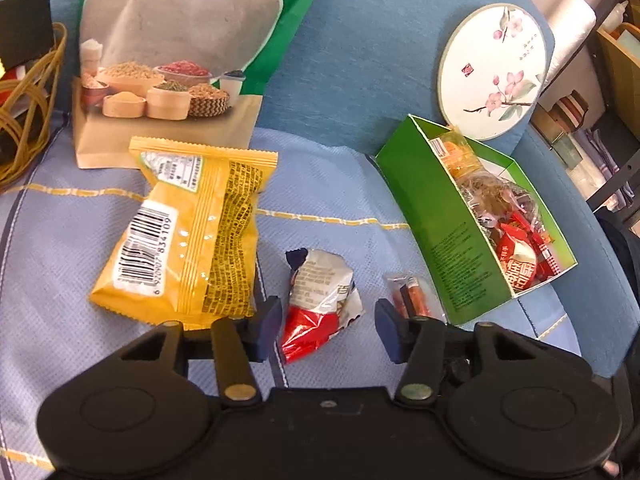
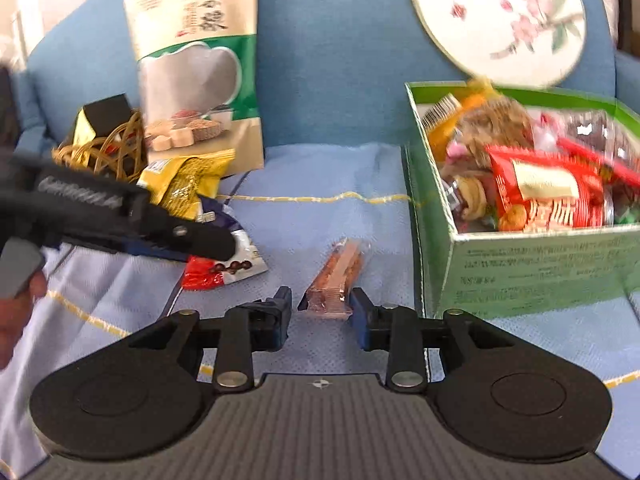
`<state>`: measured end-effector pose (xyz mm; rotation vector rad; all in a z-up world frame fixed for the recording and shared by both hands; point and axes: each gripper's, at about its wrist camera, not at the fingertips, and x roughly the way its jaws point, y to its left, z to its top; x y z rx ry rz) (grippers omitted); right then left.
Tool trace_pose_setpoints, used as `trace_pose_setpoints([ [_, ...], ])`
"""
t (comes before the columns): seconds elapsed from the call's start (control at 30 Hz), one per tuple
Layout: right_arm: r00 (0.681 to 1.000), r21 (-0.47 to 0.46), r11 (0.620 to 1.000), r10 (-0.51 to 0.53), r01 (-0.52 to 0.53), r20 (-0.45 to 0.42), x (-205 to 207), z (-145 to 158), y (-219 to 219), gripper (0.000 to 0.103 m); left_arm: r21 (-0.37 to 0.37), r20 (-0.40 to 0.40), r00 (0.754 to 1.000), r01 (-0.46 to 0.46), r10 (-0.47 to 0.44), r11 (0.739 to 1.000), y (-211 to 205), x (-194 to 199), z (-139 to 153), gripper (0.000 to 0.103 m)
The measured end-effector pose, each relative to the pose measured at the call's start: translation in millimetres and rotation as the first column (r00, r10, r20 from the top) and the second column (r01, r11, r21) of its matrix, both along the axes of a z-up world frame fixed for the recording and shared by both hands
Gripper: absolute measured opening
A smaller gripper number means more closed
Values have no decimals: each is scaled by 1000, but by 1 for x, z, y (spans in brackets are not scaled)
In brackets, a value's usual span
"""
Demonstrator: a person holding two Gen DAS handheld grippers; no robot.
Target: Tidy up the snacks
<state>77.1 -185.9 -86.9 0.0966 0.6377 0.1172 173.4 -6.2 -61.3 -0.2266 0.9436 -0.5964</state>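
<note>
A green box [image 1: 448, 236] full of snack packets stands on the blue-clothed seat, at right in both views [image 2: 528, 268]. My left gripper [image 1: 328, 324] is open around a crumpled red and white packet [image 1: 320, 300]; it also shows from the side in the right wrist view [image 2: 212, 244], over that packet [image 2: 228, 268]. A yellow snack bag [image 1: 188, 232] lies to its left. My right gripper [image 2: 320, 308] is open, its tips either side of the near end of a clear packet of reddish sticks [image 2: 336, 276], which also shows in the left wrist view [image 1: 408, 294].
A tall green and brown grain bag [image 1: 176, 52] leans on the blue backrest. A round flowered fan [image 1: 492, 72] leans behind the box. A wire basket [image 1: 24, 108] sits at far left. Shelves and clutter stand at far right.
</note>
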Motion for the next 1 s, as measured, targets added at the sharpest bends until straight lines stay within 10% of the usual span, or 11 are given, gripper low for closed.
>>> trace_pose_setpoints([
  [0.23,999,-49,999,1,1,42,12,-1,4,72,-13,7,1000,-4,4,1000,-7,4,-5,102],
  [0.43,999,-29,999,-35,35,33,16,-1,2,97,30,39,999,-6,5,1000,-9,2,-6,78],
  [0.5,999,-24,999,-43,43,25,18,-2,2,94,35,50,999,-7,5,999,-9,1,-7,67],
  [0.6,999,-29,999,-41,42,5,21,-4,1,54,30,41,999,-31,30,999,-9,-1,-4,62],
  [1.0,982,107,994,-33,14,184,-12,54,-34,30,-74,193,981,51,-36,996,-44,-14,82,62],
])
